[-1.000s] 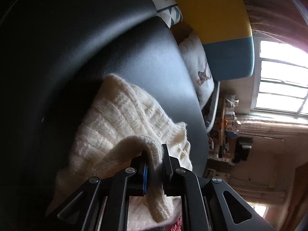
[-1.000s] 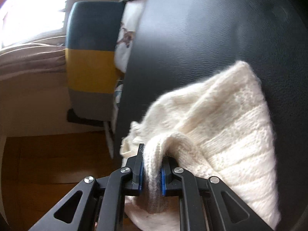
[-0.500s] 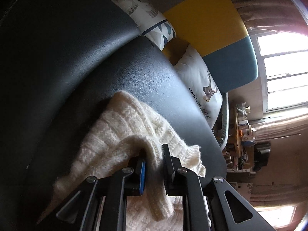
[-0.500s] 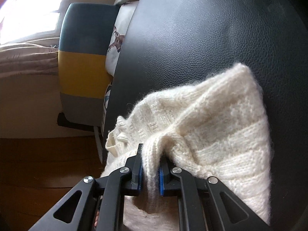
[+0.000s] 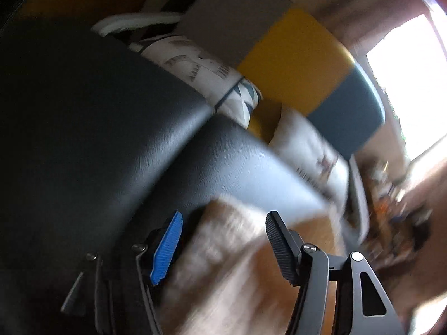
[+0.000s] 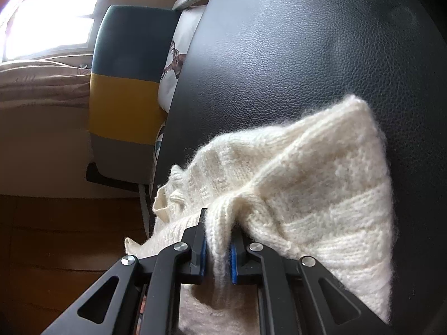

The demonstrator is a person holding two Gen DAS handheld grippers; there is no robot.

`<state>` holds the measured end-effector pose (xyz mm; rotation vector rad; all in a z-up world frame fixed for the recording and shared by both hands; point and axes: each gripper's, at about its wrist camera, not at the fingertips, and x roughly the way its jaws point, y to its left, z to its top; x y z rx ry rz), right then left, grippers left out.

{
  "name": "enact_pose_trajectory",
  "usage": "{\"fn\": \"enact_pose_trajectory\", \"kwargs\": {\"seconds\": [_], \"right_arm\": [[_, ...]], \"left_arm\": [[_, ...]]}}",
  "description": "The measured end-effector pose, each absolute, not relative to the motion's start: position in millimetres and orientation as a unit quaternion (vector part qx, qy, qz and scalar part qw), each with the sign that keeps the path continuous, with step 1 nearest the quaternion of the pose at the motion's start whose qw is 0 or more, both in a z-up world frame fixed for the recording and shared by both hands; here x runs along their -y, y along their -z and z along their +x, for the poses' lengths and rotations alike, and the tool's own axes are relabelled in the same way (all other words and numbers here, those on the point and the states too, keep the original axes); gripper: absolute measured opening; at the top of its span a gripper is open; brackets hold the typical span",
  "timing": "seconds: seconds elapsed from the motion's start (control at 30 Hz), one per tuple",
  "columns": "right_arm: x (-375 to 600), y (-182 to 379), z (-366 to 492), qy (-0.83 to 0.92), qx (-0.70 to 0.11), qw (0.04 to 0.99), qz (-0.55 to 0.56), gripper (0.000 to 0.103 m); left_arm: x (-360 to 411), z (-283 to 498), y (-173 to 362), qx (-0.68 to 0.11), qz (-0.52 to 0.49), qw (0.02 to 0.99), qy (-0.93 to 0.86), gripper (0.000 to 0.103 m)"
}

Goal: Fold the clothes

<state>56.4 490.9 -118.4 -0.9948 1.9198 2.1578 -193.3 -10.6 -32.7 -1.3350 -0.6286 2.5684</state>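
A cream knitted sweater (image 6: 307,173) lies on a black leather seat (image 6: 293,55). My right gripper (image 6: 217,240) is shut on a bunched fold of it near the seat's front edge. In the blurred left wrist view the sweater (image 5: 223,251) shows as a pale shape under and between the fingers. My left gripper (image 5: 223,244) has its jaws opening, wide apart, and the pads do not press on the knit. Its blue pad (image 5: 166,251) stands at the left, the black pad (image 5: 279,248) at the right.
Behind the seat stands a grey, yellow and dark blue cushioned backrest (image 5: 293,55), with patterned white pillows (image 5: 212,81) against it. A bright window (image 6: 56,14) and beige curtain fill the left of the right wrist view. Wooden floor (image 6: 56,237) lies below the seat edge.
My left gripper has let go of the sweater fold and its jaws have spread apart, while the wrist rolled and the view swung. The right gripper keeps its grip and place.
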Motion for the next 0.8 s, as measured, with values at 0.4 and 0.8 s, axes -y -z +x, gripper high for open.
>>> {"fn": "enact_pose_trajectory", "kwargs": {"seconds": [0.4, 0.8], "right_arm": [[-492, 107, 45, -0.693, -0.618, 0.047, -0.368, 0.009], [-518, 90, 63, -0.731, -0.630, 0.045, -0.257, 0.034]], "left_arm": [[-15, -139, 57, 0.052, -0.419, 0.090, -0.902, 0.068], [-22, -136, 53, 0.035, -0.424, 0.090, -0.900, 0.071]]}}
